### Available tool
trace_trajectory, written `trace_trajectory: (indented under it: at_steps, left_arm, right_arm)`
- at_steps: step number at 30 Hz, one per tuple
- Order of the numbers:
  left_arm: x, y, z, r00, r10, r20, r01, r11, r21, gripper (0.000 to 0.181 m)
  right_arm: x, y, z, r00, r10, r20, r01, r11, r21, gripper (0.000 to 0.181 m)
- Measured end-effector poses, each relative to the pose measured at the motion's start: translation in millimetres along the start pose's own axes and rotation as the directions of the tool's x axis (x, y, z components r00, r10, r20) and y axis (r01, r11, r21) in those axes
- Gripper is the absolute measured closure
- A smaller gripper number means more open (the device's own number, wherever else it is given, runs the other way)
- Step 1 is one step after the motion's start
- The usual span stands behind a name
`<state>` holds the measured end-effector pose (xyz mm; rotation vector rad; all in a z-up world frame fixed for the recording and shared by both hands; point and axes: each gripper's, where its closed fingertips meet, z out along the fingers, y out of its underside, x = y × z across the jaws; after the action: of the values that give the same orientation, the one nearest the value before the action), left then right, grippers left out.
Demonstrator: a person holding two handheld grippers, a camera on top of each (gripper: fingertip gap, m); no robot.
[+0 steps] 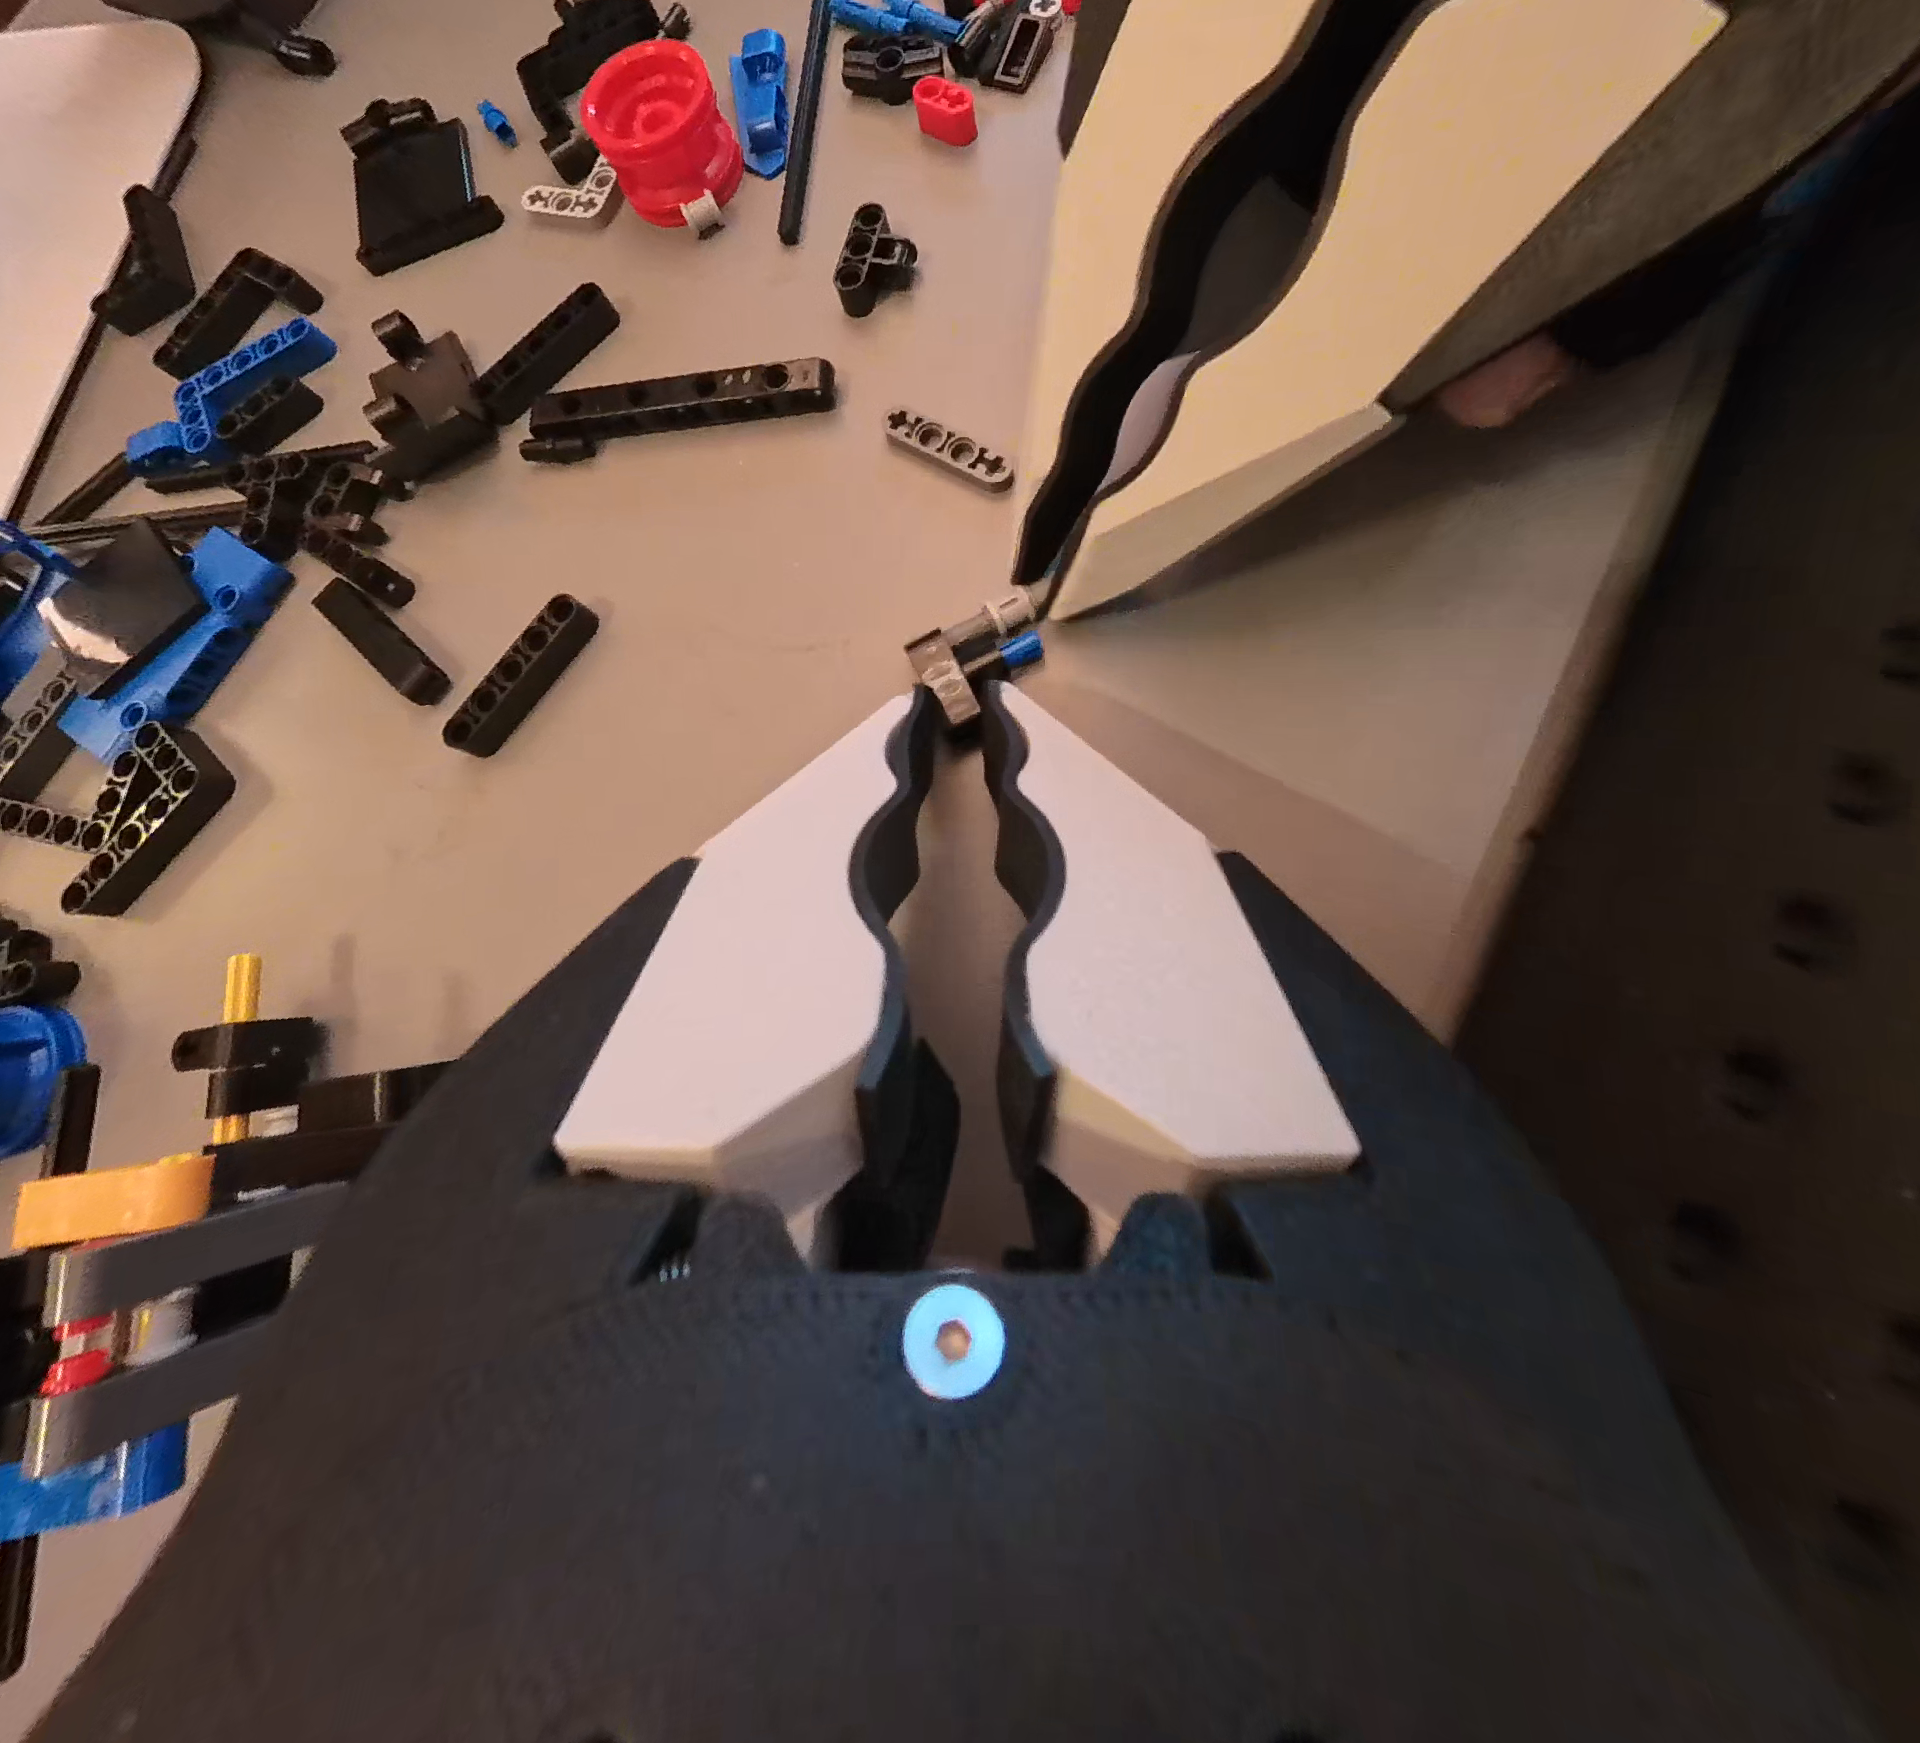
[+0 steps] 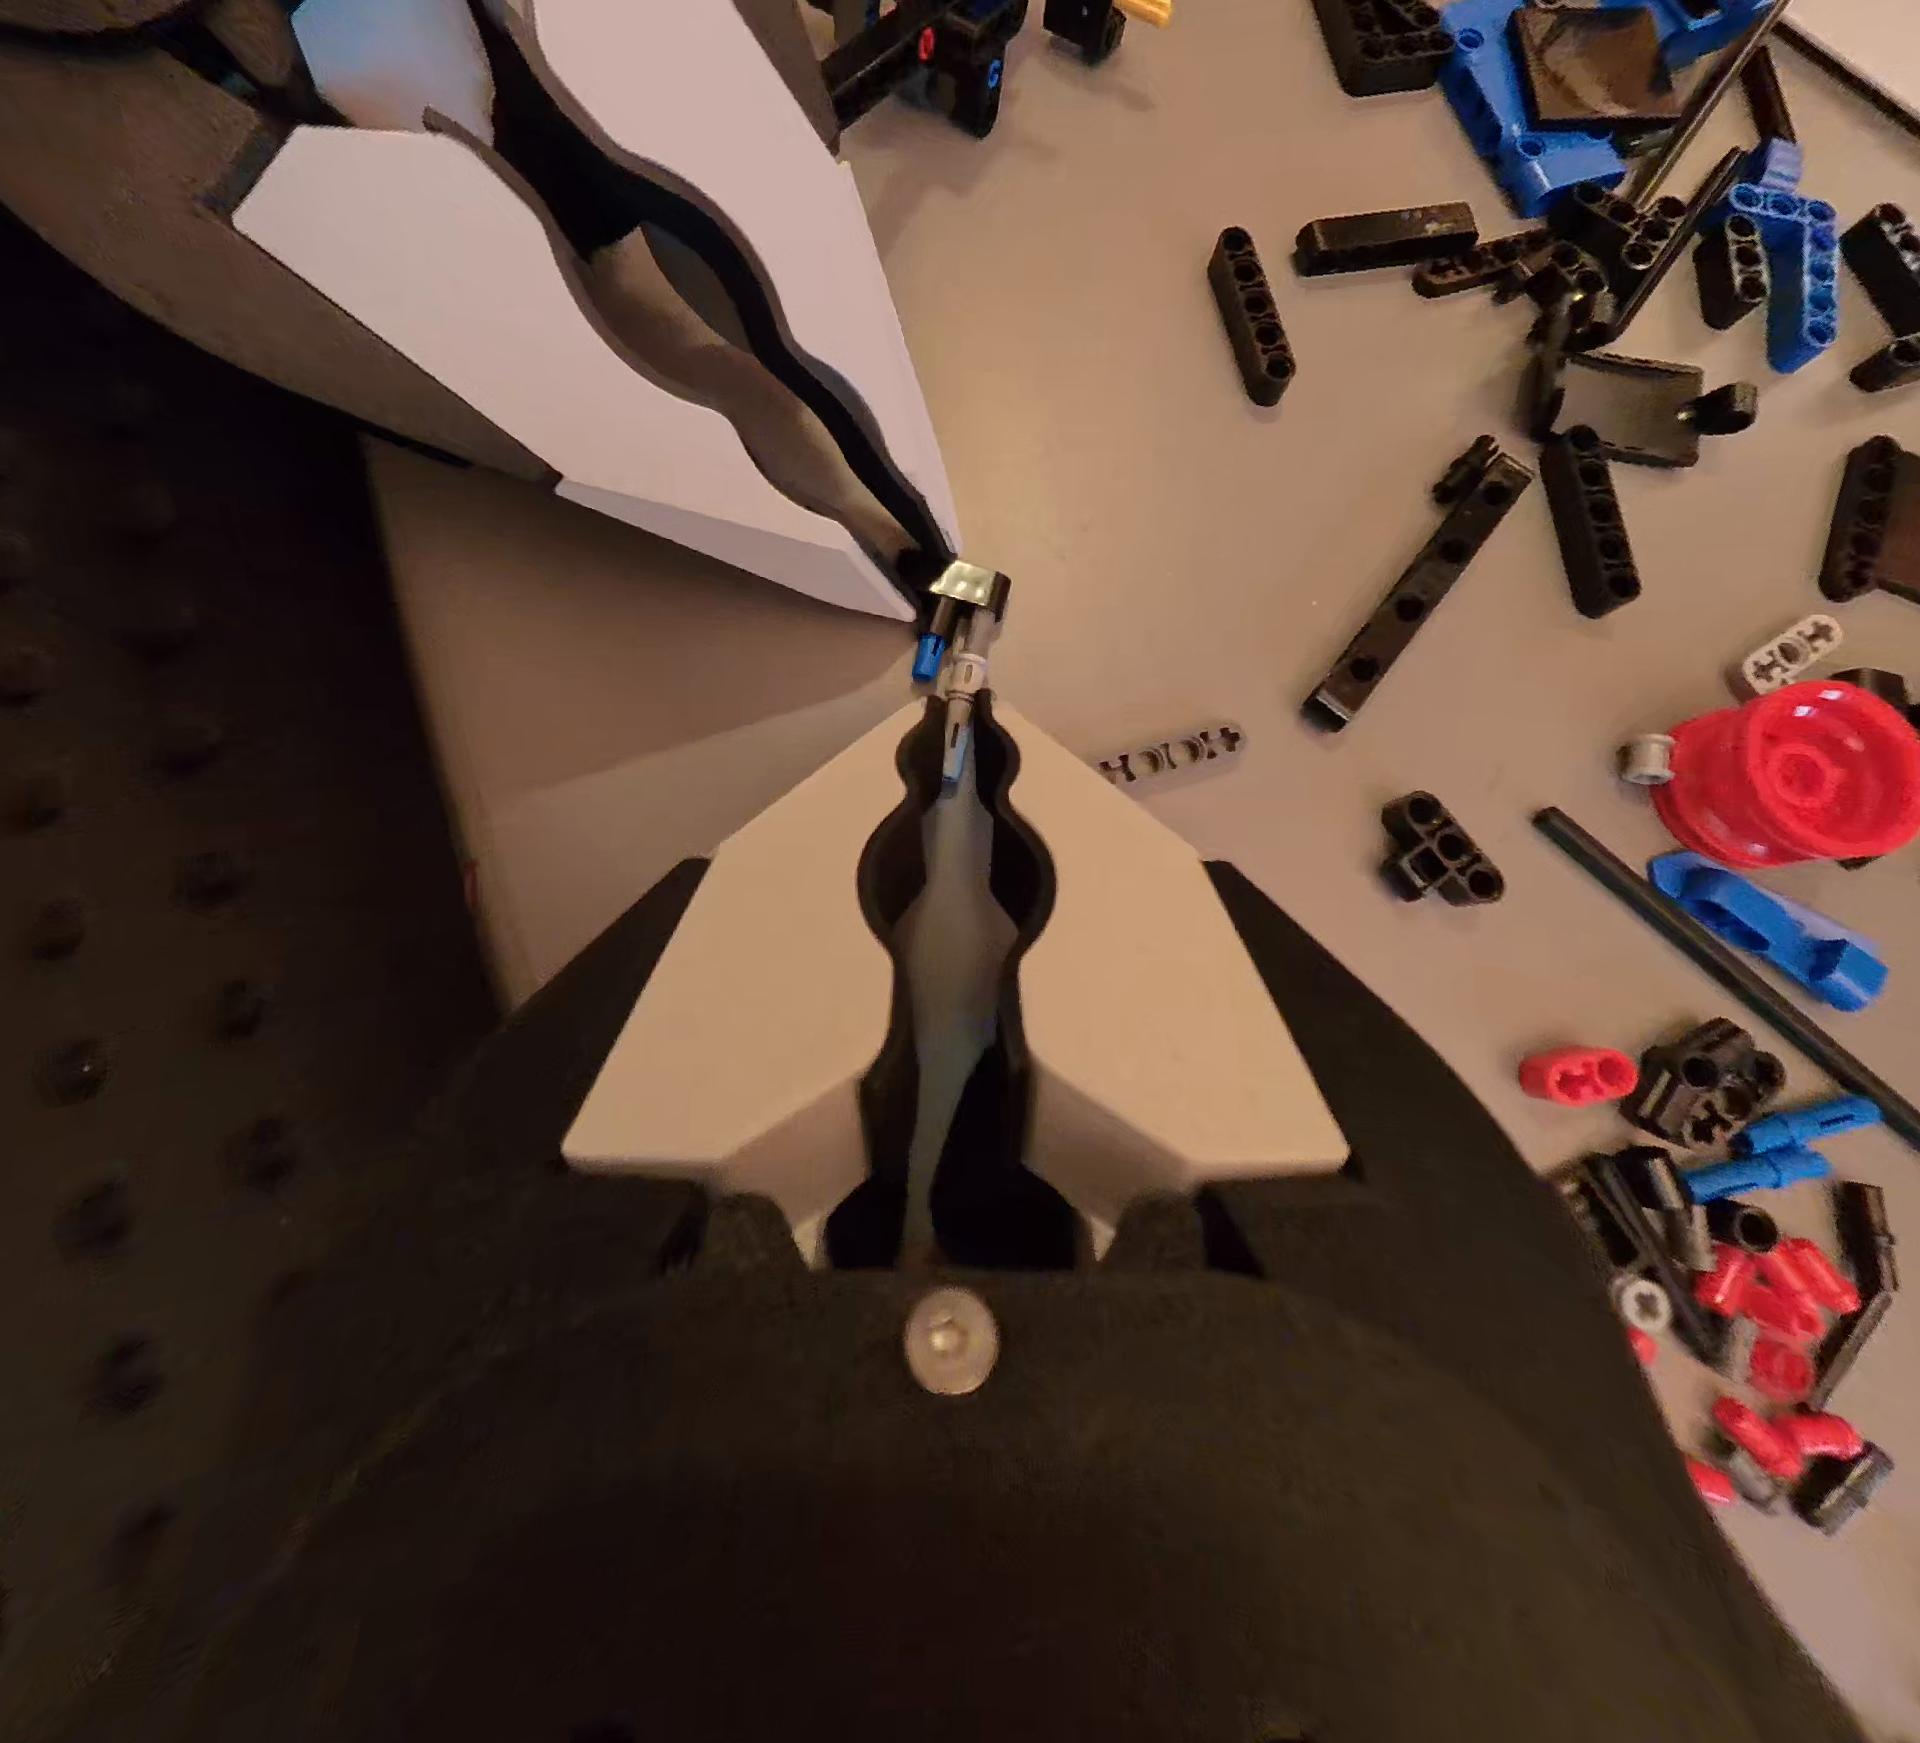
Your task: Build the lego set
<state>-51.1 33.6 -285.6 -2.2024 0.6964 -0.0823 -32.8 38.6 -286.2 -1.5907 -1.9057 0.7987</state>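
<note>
In the left wrist view my left gripper (image 1: 956, 704) is shut on a small black connector (image 1: 948, 667), held above the grey table near its edge. A blue pin (image 1: 1021, 651) and a grey pin (image 1: 1000, 618) stick out of the connector. My right gripper (image 1: 1039, 597) comes in from the upper right, its tips on the grey pin. In the right wrist view my right gripper (image 2: 961, 708) is shut on the grey pin (image 2: 964, 667). The left gripper (image 2: 933, 587) holds the connector (image 2: 971, 587) with its blue pin (image 2: 927, 654).
Loose pieces lie across the table: a red wheel hub (image 1: 660, 130) (image 2: 1797, 784), a long black beam (image 1: 681, 407), a thin grey liftarm (image 1: 951, 450), blue pieces (image 1: 234, 389). A part-built assembly (image 1: 156, 1205) (image 2: 935, 0) stands beside the left gripper. The table edge (image 1: 1507, 862) borders a dark perforated surface. Left and right tips are no more than a few centimetres apart.
</note>
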Motion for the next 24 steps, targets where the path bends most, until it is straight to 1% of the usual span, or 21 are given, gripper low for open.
trace_trajectory:
  at_steps: [4, 9, 10, 12, 16, 17, 18, 19, 21, 23, 24]
  left_arm:
    - [3, -1, 0, 0.999, 0.031, -0.015, -0.031, 1.0, 0.004, 0.174]
    - [4, -2, 0, 0.998, 0.044, -0.038, -0.044, 0.999, 0.003, 0.174]
    - [8, -3, 1, 0.996, 0.056, -0.065, -0.055, 0.998, 0.015, 0.174]
    - [9, -3, 1, 0.995, 0.079, -0.058, -0.078, 0.997, 0.008, 0.174]
    - [9, -2, 1, 0.996, 0.075, -0.057, -0.074, 0.997, 0.011, 0.174]
    - [10, -2, 1, 0.995, 0.077, -0.067, -0.077, 0.997, 0.011, 0.174]
    - [11, -3, 1, 0.994, 0.075, -0.076, -0.075, 0.997, 0.013, 0.174]
    - [12, -3, 1, 0.993, 0.08, -0.082, -0.079, 0.997, 0.016, 0.174]
    - [14, -3, 0, 0.992, 0.099, -0.082, -0.098, 0.995, 0.013, 0.174]
    - [14, -2, -1, 0.991, 0.103, -0.088, -0.102, 0.995, 0.014, 0.174]
    - [15, -2, -1, 0.99, 0.111, -0.092, -0.11, 0.994, 0.013, 0.174]
  right_arm:
    - [2, 1, -1, 0.999, -0.03, 0.011, 0.03, 0.999, -0.011, 0.18]
    - [2, 0, 1, 0.995, -0.079, 0.066, 0.08, 0.997, -0.013, 0.18]
    - [2, -2, 2, 0.995, -0.076, 0.072, 0.076, 0.997, -0.005, 0.181]
    - [2, -3, 3, 0.992, -0.1, 0.072, 0.101, 0.995, -0.011, 0.18]
    - [-2, -2, 0, 0.989, -0.119, 0.091, 0.12, 0.993, -0.007, 0.179]
    - [-2, -2, -1, 0.989, -0.111, 0.102, 0.112, 0.994, -0.006, 0.177]
    - [-3, -3, -3, 0.988, -0.114, 0.108, 0.116, 0.993, -0.006, 0.172]
    - [-5, -2, -4, 0.985, -0.132, 0.112, 0.134, 0.991, -0.011, 0.173]
    - [-4, -3, -8, 0.983, -0.156, 0.096, 0.158, 0.987, -0.014, 0.172]
    - [0, -4, -13, 0.987, -0.139, 0.08, 0.14, 0.99, -0.006, 0.165]
    - [2, -6, -16, 0.989, -0.129, 0.074, 0.129, 0.992, 0.005, 0.164]
